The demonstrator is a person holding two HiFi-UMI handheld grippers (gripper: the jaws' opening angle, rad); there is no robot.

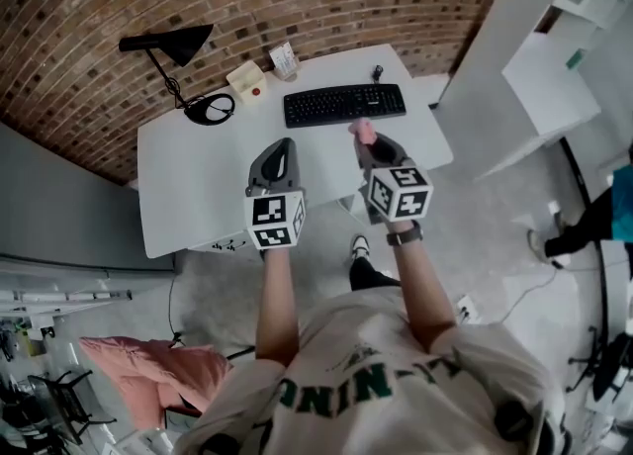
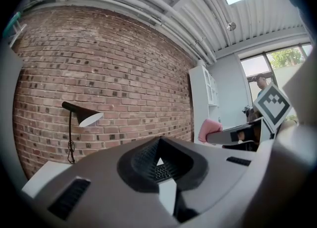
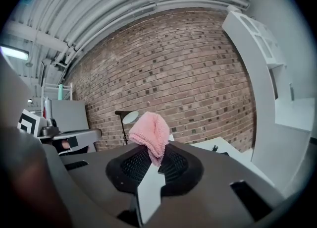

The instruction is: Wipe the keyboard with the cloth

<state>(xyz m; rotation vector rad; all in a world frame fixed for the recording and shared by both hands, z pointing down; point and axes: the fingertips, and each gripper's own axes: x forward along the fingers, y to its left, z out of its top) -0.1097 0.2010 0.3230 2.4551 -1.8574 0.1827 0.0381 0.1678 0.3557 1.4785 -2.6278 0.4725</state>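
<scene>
A black keyboard (image 1: 344,104) lies on the white table (image 1: 198,176), towards its back right. I hold both grippers above the table's near edge, short of the keyboard. My right gripper (image 1: 368,142) is shut on a small pink cloth (image 1: 363,130), which bunches up out of the jaw tips (image 3: 151,133). My left gripper (image 1: 283,148) is shut with nothing in it, a little left of the right one. In the left gripper view the closed jaws (image 2: 159,165) point at the brick wall, and the pink cloth (image 2: 210,129) shows at the right.
A black desk lamp (image 1: 168,45) stands at the table's back left. A beige box with a red button (image 1: 247,78) and a small clear container (image 1: 285,61) sit behind the keyboard. White shelving (image 1: 554,67) rises at the right. A pink bundle (image 1: 148,364) lies on the floor.
</scene>
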